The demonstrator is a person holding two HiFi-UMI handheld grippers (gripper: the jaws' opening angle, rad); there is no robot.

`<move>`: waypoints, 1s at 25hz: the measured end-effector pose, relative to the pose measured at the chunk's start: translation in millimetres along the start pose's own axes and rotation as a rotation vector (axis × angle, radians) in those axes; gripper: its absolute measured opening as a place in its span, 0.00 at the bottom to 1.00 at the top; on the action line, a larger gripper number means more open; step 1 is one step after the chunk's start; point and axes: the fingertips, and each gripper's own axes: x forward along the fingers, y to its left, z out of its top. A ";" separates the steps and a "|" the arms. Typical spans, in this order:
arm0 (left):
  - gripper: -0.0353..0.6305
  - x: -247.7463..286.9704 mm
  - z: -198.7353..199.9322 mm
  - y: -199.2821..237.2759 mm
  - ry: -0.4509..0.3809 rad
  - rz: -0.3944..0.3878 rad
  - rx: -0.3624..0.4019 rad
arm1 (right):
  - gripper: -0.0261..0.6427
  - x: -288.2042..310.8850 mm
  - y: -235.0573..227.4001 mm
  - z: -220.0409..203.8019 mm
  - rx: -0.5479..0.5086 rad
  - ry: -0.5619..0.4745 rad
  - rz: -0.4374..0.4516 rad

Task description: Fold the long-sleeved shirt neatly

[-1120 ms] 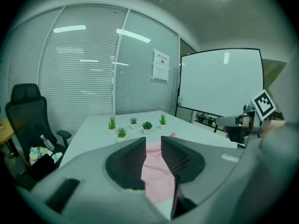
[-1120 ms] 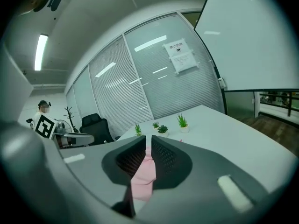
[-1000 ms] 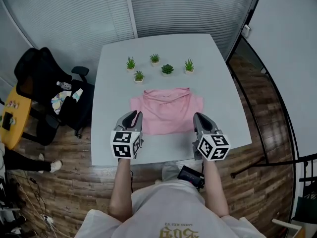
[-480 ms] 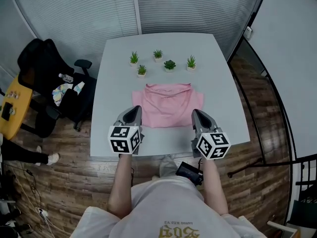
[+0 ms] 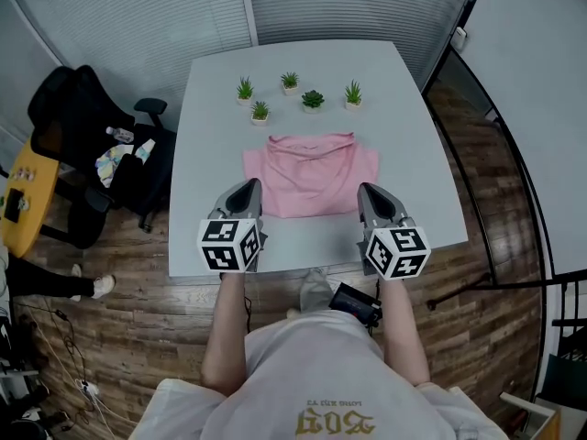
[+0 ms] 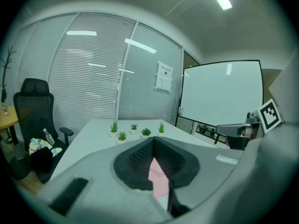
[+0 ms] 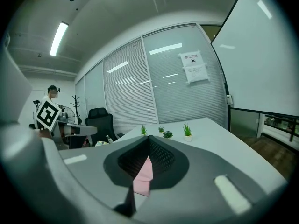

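You have the pale grey table (image 5: 204, 186) in front of you. The pink long-sleeved shirt (image 5: 310, 174) lies flat on its middle, with the collar toward the far side. Beyond the collar, five small potted plants (image 5: 290, 82) stand in a loose row, apart from the cloth.

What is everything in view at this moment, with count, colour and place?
table: one, pale grey, centre
long-sleeved shirt: one, pink, on the table's middle
potted plants: five, green, table's far part
office chair: one, black, left of table
side table: one, yellow, far left
whiteboard: one, white, right wall
left claw: one, grey, shut on the shirt's near left corner
right claw: one, grey, shut on the shirt's near right corner
forearms: two, bare, behind the claws
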 end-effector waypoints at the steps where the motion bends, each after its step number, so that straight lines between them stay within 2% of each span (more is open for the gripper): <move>1: 0.06 0.4 0.2 -0.3 0.001 -0.001 0.001 | 0.06 0.2 1.2 -0.1 -0.004 0.003 0.005; 25: 0.06 15.1 -3.2 -1.8 0.014 -0.005 -0.011 | 0.06 4.8 -16.2 -1.0 0.011 0.001 -0.006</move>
